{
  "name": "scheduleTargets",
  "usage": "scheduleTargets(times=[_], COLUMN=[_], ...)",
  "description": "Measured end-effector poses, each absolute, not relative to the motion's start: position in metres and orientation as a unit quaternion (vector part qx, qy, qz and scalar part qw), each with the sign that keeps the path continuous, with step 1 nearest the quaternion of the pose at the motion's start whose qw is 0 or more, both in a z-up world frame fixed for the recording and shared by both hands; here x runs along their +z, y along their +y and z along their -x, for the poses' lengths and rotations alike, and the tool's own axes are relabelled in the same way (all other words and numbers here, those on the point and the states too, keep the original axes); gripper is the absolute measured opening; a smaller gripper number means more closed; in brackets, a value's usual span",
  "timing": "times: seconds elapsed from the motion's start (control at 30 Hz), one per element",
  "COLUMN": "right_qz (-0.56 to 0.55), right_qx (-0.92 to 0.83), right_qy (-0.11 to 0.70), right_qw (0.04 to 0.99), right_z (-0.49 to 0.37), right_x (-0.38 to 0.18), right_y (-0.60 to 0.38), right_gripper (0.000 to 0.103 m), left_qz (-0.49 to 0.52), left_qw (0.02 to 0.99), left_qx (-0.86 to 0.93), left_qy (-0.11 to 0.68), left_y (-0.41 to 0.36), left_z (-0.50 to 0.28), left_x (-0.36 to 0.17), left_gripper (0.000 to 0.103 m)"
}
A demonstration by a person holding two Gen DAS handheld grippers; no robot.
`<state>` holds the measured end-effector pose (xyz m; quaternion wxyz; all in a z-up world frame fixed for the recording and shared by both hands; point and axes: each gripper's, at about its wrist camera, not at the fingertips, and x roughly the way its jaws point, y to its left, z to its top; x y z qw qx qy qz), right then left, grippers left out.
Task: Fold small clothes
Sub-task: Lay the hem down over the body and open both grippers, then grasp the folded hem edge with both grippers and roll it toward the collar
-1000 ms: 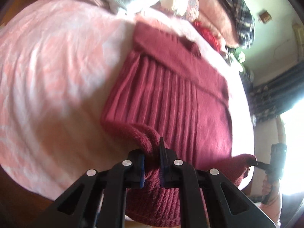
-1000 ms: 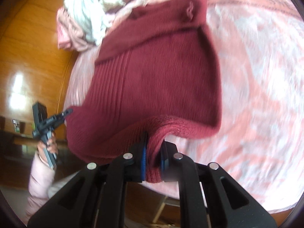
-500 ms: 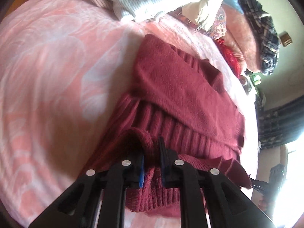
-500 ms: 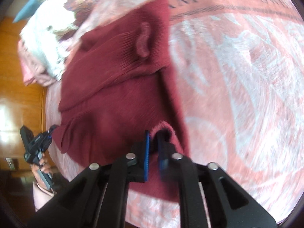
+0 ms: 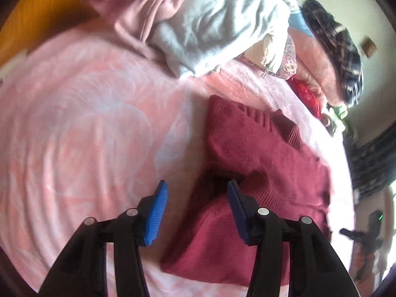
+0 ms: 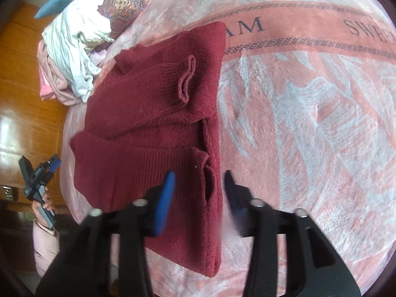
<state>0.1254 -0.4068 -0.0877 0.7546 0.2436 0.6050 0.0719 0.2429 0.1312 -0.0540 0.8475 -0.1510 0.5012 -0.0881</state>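
A dark red knitted sweater (image 5: pixel 262 153) lies folded on the pink blanket (image 5: pixel 86 136). My left gripper (image 5: pixel 196 191) hovers over its left edge. The jaws are opening, the blue pads stand apart and the folded edge sits loose between them. In the right wrist view the sweater (image 6: pixel 153 94) shows one cuff lying across its top. My right gripper (image 6: pixel 200 179) straddles the sweater's right edge with its jaws opening and the pads off the knit. The left gripper (image 6: pixel 40 173) also shows at the left border of that view, in a hand.
A heap of unfolded clothes (image 5: pixel 210 24) lies beyond the sweater, with a plaid garment (image 5: pixel 341 49) and a red item (image 5: pixel 305 94) to its right. A patterned pillow (image 6: pixel 123 0) and a wooden wall (image 6: pixel 22 86) are at the bed's far side. The blanket (image 6: pixel 309 123) runs wide to the right.
Both grippers carried the sweater's lower hem forward over its body, making a fold. Both then let go of the knit and their jaws spread apart.
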Motion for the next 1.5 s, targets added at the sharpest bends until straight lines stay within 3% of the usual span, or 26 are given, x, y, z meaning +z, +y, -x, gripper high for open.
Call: scheduleTargets(times=[0.27, 0.6, 0.7, 0.73, 0.77, 0.8, 0.83, 1.03, 1.1, 1.17, 1.23, 1.27, 1.33, 1.37, 1.5], right_qz=[-0.2, -0.184, -0.174, -0.169, -0.164, -0.161, -0.158, -0.168, -0.165, -0.165, -0.148, -0.142, -0.14, -0.143, -0.151], right_qx=[0.076, 0.073, 0.079, 0.082, 0.086, 0.089, 0.09, 0.096, 0.088, 0.091, 0.088, 0.086, 0.087, 0.089, 0.106], right_qy=[0.628, 0.648, 0.648, 0.647, 0.645, 0.643, 0.641, 0.637, 0.64, 0.642, 0.644, 0.644, 0.641, 0.638, 0.619], right_qw=[0.749, 0.736, 0.737, 0.739, 0.741, 0.743, 0.745, 0.746, 0.746, 0.743, 0.745, 0.747, 0.749, 0.751, 0.763], right_z=[-0.129, -0.134, -0.135, -0.135, -0.136, -0.136, -0.136, -0.137, -0.138, -0.139, -0.139, -0.14, -0.141, -0.141, -0.14], right_x=[-0.099, -0.121, -0.123, -0.123, -0.122, -0.121, -0.12, -0.119, -0.121, -0.126, -0.128, -0.127, -0.124, -0.121, -0.099], right_y=[-0.38, -0.37, -0.367, -0.366, -0.365, -0.363, -0.363, -0.367, -0.367, -0.365, -0.361, -0.358, -0.358, -0.359, -0.368], right_gripper=[0.056, 0.055, 0.041, 0.039, 0.03, 0.019, 0.014, 0.013, 0.026, 0.031, 0.024, 0.013, 0.012, 0.012, 0.011], left_qz=[0.03, -0.02, -0.03, -0.035, -0.04, -0.037, -0.028, 0.011, 0.012, 0.001, -0.006, -0.004, 0.002, 0.004, 0.053], left_qw=[0.85, 0.833, 0.828, 0.826, 0.823, 0.821, 0.819, 0.822, 0.819, 0.818, 0.817, 0.817, 0.818, 0.819, 0.824], left_qx=[-0.124, -0.144, -0.159, -0.163, -0.169, -0.174, -0.18, -0.169, -0.166, -0.158, -0.149, -0.148, -0.144, -0.142, -0.152], left_qy=[0.511, 0.534, 0.537, 0.539, 0.541, 0.542, 0.545, 0.543, 0.549, 0.553, 0.557, 0.557, 0.557, 0.556, 0.543], left_y=[0.075, 0.032, 0.021, 0.018, 0.014, 0.012, 0.012, 0.024, 0.024, 0.021, 0.019, 0.019, 0.019, 0.02, 0.033], left_z=[-0.25, -0.265, -0.261, -0.26, -0.259, -0.258, -0.258, -0.263, -0.266, -0.267, -0.269, -0.27, -0.27, -0.27, -0.265], left_x=[-0.066, -0.096, -0.1, -0.1, -0.101, -0.102, -0.102, -0.102, -0.106, -0.111, -0.117, -0.119, -0.121, -0.121, -0.107], left_gripper=[0.061, 0.062, 0.049, 0.036, 0.025, 0.02, 0.014, 0.012, 0.013, 0.018, 0.023, 0.023, 0.02, 0.012, 0.007])
